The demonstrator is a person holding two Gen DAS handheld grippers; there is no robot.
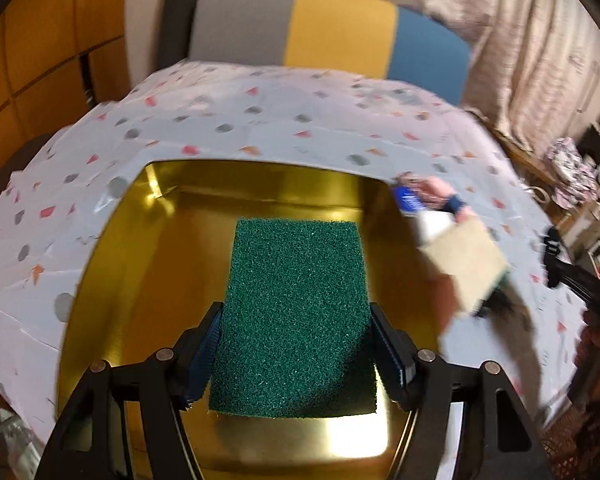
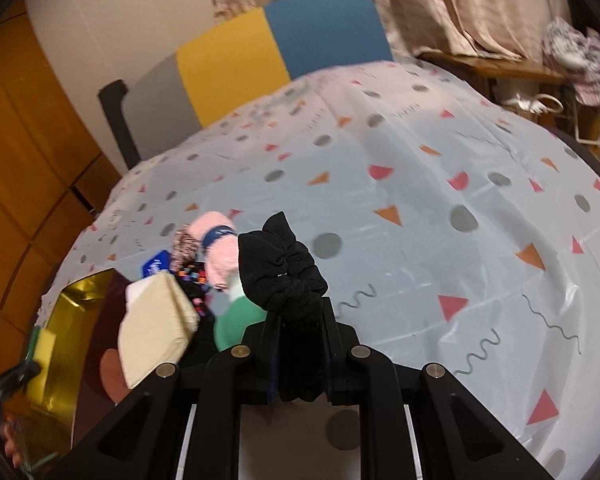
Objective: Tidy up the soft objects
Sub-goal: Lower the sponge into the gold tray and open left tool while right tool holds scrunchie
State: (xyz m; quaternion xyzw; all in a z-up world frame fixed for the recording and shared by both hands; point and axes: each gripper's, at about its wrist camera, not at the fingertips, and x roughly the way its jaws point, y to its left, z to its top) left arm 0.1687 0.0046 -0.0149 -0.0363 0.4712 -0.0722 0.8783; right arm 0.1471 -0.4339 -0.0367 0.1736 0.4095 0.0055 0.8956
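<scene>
Green scouring pad [image 1: 296, 312] clamped by left gripper [image 1: 296, 344] over gold tray [image 1: 100, 280]. Black scrunchie [image 2: 284, 276] pinched by right gripper [image 2: 300, 344]; beige sponge [image 2: 156, 320] at 9 o'clock could be knocked.

On my left feed, the scouring pad [image 1: 296, 312] sits between my left claw [image 1: 296, 354] fingers, over the tray [image 1: 112, 248] on the surface [image 1: 260, 120]. Right of the tray lies a sponge [image 1: 466, 266], with small soft things heaped behind it. A chair [image 1: 332, 28] stands behind the surface.
</scene>
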